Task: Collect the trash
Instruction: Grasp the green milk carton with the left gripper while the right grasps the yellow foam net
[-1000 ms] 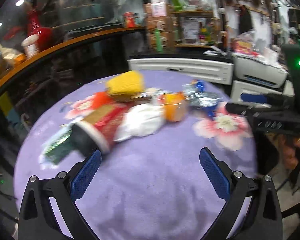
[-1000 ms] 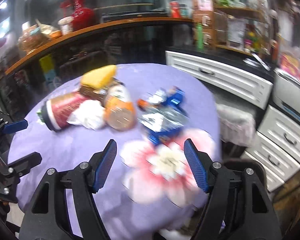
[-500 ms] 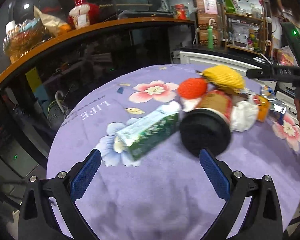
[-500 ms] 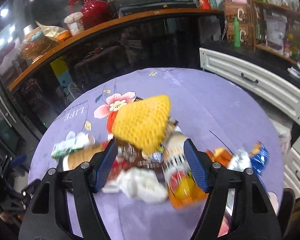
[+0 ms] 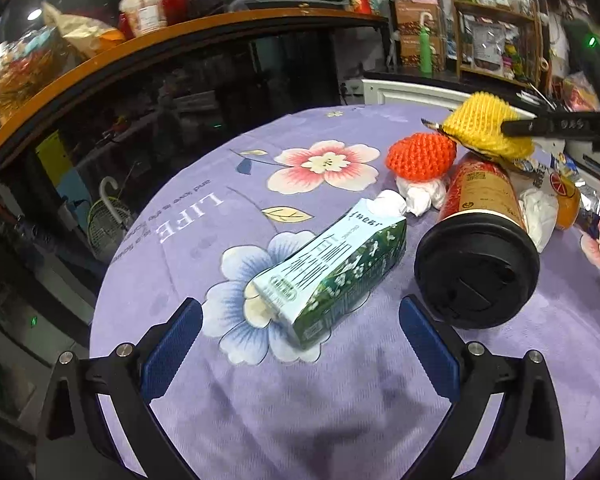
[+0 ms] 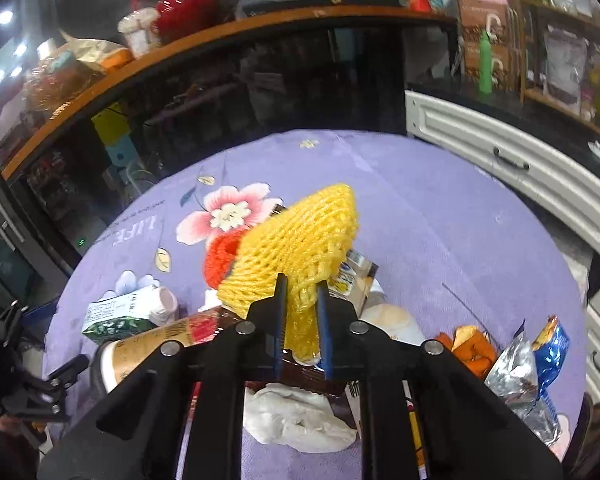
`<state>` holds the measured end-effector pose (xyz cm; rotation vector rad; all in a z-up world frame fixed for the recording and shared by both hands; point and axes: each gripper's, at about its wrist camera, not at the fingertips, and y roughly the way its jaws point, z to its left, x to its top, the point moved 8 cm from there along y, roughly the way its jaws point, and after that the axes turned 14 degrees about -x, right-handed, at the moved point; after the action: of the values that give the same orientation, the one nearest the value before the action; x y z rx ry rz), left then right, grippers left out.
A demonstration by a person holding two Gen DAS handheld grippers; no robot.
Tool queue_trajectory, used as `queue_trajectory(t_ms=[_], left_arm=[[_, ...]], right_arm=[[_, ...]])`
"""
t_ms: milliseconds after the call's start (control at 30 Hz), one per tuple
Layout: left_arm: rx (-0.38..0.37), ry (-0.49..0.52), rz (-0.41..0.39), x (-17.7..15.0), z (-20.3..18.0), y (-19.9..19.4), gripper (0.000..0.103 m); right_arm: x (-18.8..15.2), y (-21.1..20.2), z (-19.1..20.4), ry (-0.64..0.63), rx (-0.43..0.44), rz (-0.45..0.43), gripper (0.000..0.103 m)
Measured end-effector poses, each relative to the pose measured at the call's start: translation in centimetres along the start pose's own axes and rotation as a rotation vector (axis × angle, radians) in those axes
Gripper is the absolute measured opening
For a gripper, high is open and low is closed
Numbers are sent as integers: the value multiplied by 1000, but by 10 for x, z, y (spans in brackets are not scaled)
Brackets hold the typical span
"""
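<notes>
The left hand-held gripper [image 5: 298, 334] hangs released over the purple flowered bench [image 5: 300, 400], its jaws wide apart. Just ahead lies a green-and-white carton [image 5: 332, 270] on its side, long axis running away, capped spout at the far end. Beside it a lidded paper cup [image 5: 478, 240] lies with its black lid toward the camera. The right hand-held gripper [image 6: 302, 320] has just closed its jaws, pinching the yellow foam net [image 6: 300, 240]. An orange foam net [image 5: 420, 156], crumpled tissue [image 6: 296, 420] and foil wrappers [image 6: 528, 364] crowd around.
</notes>
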<state>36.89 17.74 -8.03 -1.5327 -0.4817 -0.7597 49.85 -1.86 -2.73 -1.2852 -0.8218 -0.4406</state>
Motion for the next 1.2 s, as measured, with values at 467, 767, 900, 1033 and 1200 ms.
queue_trajectory(t_ms=[467,767,900,1033,1200], left_arm=[[23,205,181,7,2,58,96],[-70,273,236,7,-10,70,74],[-50,284,239,2,-11,64,56],[-45,234,223,-4,-7,58,56],[-16,126,178,-7,4,50,56]], right_arm=[[7,-48,2,-16,58,-86,14],[-5,-53,-9,4,61,-75,14],[-9,-55,-17,29,57,-70,14],[-13,-60,-22,47,65,-75,14],[-18,-71,-23,52,72,-94,14]])
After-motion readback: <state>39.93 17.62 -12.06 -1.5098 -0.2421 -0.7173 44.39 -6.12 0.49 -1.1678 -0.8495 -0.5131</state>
